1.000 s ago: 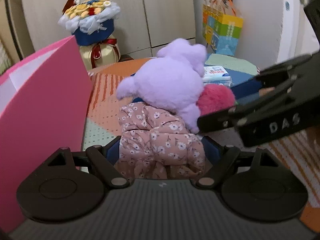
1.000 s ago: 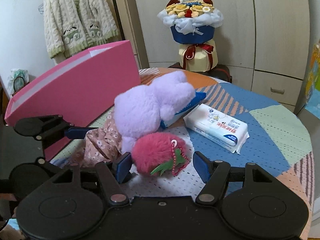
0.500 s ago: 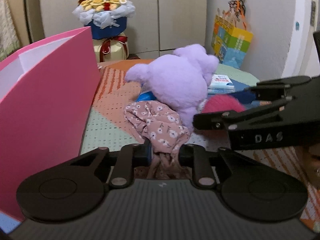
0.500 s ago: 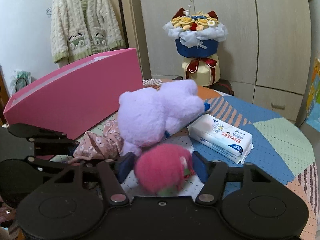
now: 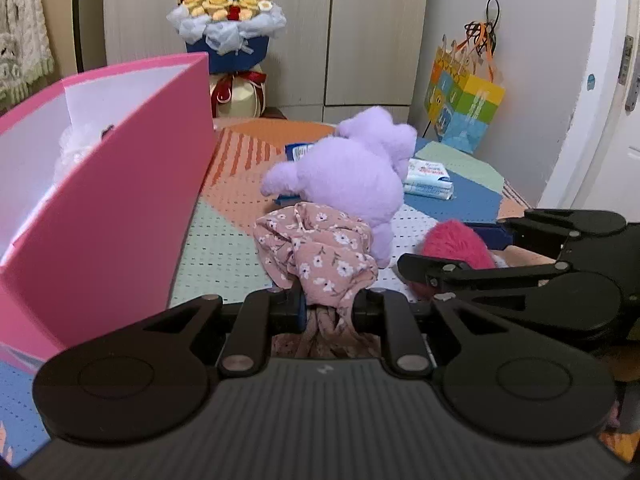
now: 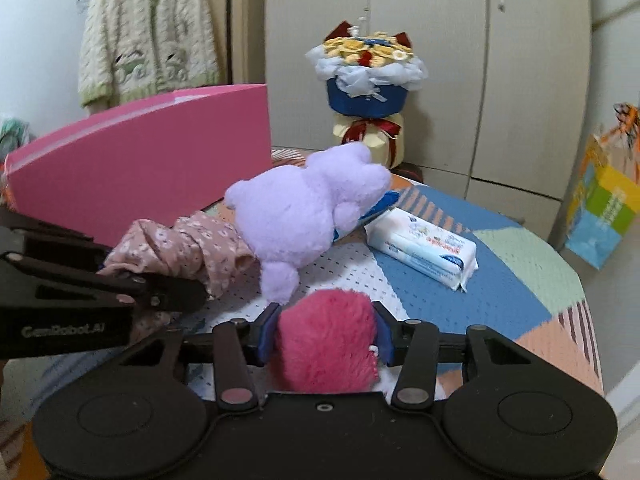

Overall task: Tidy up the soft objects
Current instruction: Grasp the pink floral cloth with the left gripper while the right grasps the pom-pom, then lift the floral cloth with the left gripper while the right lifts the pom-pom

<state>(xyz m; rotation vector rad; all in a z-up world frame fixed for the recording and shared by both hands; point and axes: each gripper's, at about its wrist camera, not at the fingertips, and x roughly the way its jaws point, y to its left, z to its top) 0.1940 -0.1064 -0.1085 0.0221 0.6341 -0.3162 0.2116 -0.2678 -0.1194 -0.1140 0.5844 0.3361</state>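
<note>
My left gripper (image 5: 326, 306) is shut on a pink floral cloth (image 5: 316, 248), lifted above the table; the cloth also shows in the right wrist view (image 6: 180, 246). My right gripper (image 6: 326, 334) is shut on a fluffy pink strawberry plush (image 6: 326, 340), seen too in the left wrist view (image 5: 456, 242). A purple plush toy (image 5: 348, 176) lies on the table just beyond both; it also shows in the right wrist view (image 6: 300, 212). An open pink box (image 5: 104, 184) stands at the left with a white fluffy item (image 5: 74, 144) inside.
A pack of wipes (image 6: 424, 246) lies right of the purple plush, and a blue packet (image 5: 298, 151) lies under it. A flower bouquet (image 6: 368, 80) stands behind the round patchwork-covered table (image 6: 500, 288). A colourful gift bag (image 5: 462, 104) hangs at the right wall.
Both grippers closed: the left on the floral cloth, the right on the pink plush. Both have since lifted and drawn back from the purple plush.
</note>
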